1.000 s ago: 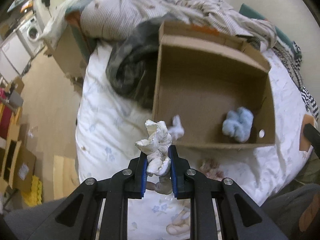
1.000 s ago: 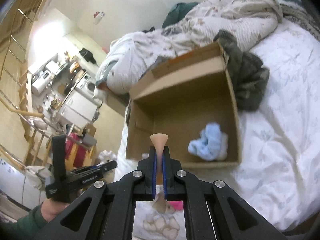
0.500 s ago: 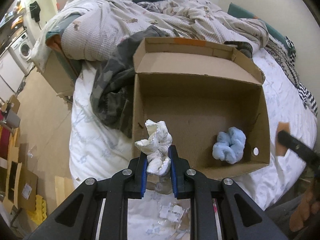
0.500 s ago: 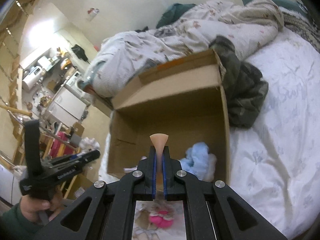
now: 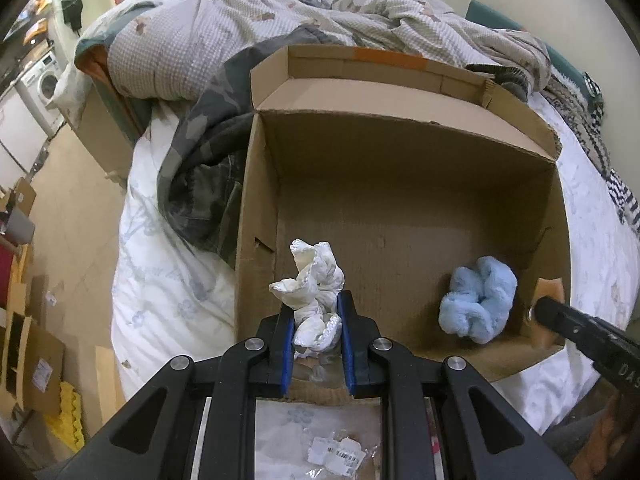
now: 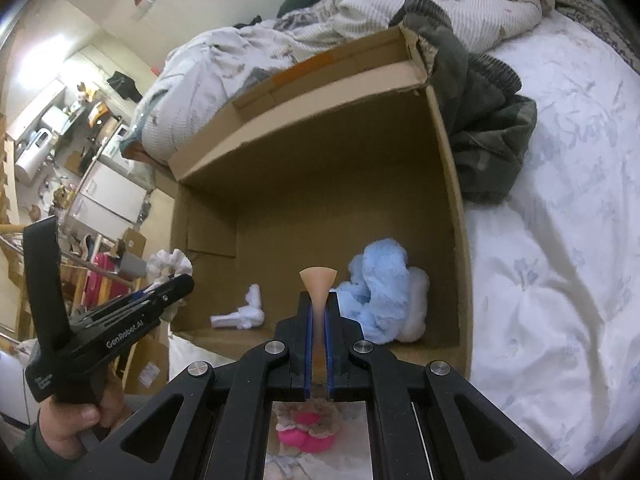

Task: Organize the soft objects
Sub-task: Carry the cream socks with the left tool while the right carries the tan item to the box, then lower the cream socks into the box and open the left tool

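Pinching a crumpled white cloth (image 5: 313,300) between its blue-lined fingers, the left gripper (image 5: 314,330) is closed down to the width of the bundle, whose scalloped edge sticks up past the fingertips. It hangs over the near left corner of the cardboard box (image 5: 400,168), just inside the left wall. The right gripper (image 6: 318,330) is nearly shut on a thin peach-coloured piece (image 6: 318,280) that flares out above its tips (what it is made of cannot be told), and it sits at the near rim of the same box.

Beyond the right gripper, touching distance ahead and slightly to its right, a fluffy pale blue item (image 6: 380,292) lies on the box floor against the right-hand wall. To the gripper's left, a small white cloth (image 6: 242,314) lies on the floor near the front edge.

The box stands open on a white floral bedsheet (image 6: 560,240). A dark camouflage-patterned garment (image 5: 200,168) is bunched against the box's outer wall, and farther back a rumpled quilt (image 5: 224,24) is heaped across the head of the bed.
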The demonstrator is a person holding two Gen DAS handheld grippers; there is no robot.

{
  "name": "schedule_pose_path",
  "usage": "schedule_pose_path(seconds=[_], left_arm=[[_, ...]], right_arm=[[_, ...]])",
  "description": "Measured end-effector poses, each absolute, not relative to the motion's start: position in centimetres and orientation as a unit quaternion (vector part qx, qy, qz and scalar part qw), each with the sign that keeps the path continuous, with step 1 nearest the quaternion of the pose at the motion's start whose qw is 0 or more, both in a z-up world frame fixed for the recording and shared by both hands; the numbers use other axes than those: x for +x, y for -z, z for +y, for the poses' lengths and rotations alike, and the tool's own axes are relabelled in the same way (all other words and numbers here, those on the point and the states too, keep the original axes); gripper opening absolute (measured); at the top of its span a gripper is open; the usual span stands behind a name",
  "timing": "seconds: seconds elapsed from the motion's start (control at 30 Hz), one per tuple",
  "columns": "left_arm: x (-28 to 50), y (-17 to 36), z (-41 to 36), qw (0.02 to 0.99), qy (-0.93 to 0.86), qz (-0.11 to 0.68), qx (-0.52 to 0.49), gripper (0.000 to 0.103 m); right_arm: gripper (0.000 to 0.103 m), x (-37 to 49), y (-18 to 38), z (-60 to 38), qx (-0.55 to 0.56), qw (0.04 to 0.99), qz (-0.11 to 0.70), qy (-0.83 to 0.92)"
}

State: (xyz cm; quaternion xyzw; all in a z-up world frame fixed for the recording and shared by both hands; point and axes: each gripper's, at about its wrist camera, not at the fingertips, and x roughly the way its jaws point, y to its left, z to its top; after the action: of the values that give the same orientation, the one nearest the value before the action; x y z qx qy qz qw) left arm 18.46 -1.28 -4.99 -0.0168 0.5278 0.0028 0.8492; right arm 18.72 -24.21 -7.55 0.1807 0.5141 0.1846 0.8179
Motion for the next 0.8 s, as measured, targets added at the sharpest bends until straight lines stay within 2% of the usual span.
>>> schedule_pose_path(seconds=[0.1, 0.67, 0.8], left_arm=[[19.0, 5.1, -1.0, 0.850, -0.001, 0.526, -0.038, 0.018], [19.3, 5.6, -3.3, 0.849, 0.032, 0.528, -0.013, 0.018], [19.3, 6.0, -3.3, 0.843, 0.036, 0.536, -0.019, 0.023]], right_arm=[[0.007, 19.3, 8.3, -23.7, 0.176, 0.811, 0.527, -0.182], [0.007, 20.2, 9.7, -22.7, 0.172, 0.794, 0.556, -0.175], [0.007, 20.2, 9.7, -22.4, 0.167, 0.793, 0.558, -0.178]])
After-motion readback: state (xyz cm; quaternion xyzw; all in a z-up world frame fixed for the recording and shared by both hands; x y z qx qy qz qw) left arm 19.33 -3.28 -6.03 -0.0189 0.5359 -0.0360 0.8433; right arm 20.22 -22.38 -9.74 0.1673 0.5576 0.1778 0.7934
